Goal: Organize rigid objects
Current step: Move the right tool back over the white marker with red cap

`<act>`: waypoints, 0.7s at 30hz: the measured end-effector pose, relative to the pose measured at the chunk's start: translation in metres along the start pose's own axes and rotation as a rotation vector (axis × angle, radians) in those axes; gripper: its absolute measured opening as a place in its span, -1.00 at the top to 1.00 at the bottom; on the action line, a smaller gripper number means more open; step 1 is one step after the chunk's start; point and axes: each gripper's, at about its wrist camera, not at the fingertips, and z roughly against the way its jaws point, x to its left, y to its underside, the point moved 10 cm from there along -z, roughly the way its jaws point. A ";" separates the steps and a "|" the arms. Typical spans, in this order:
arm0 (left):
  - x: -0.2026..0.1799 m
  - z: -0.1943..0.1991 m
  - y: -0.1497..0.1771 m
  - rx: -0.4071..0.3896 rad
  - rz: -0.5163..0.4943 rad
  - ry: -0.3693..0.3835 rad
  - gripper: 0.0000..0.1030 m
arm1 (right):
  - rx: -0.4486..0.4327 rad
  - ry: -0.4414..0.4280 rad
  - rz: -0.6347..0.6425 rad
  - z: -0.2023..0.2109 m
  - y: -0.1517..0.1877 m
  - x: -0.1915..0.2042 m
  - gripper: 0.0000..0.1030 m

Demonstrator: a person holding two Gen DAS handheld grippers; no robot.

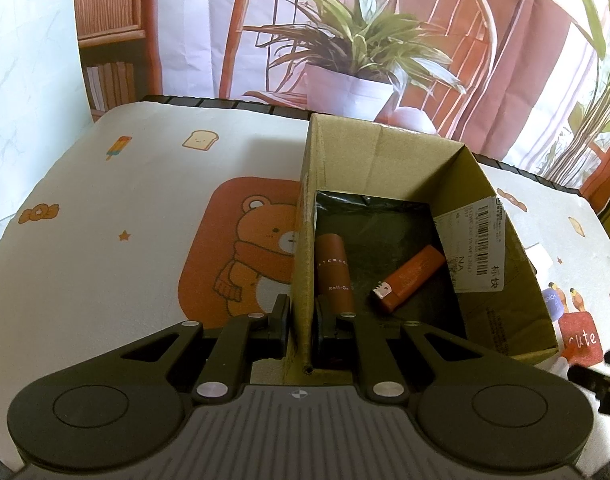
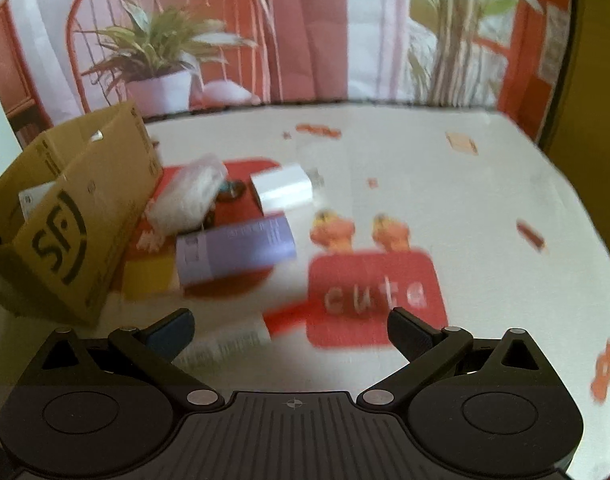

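My left gripper (image 1: 301, 316) is shut on the left wall of an open cardboard box (image 1: 305, 216), one finger outside and one inside. Inside the box lie a brown lipstick-like tube (image 1: 334, 270) and an orange lighter (image 1: 409, 278). In the blurred right wrist view the same box (image 2: 71, 216) stands at the left. My right gripper (image 2: 291, 332) is open and empty above the tablecloth. Ahead of it lie a purple tube-shaped box (image 2: 235, 250), a white charger block (image 2: 285, 190), a clear plastic packet (image 2: 189, 194) and a white printed item (image 2: 225, 346) near its left finger.
The table has a white cartoon tablecloth (image 1: 105, 216) with a bear print and a red "cute" patch (image 2: 375, 296). A printed backdrop of a chair and potted plant (image 1: 353, 52) hangs behind the table's far edge. My right gripper shows at the left view's right edge (image 1: 601, 380).
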 end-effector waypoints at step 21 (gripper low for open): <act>0.002 0.000 0.000 -0.001 0.003 0.009 0.73 | 0.066 -0.143 -0.103 -0.027 -0.004 0.039 -0.35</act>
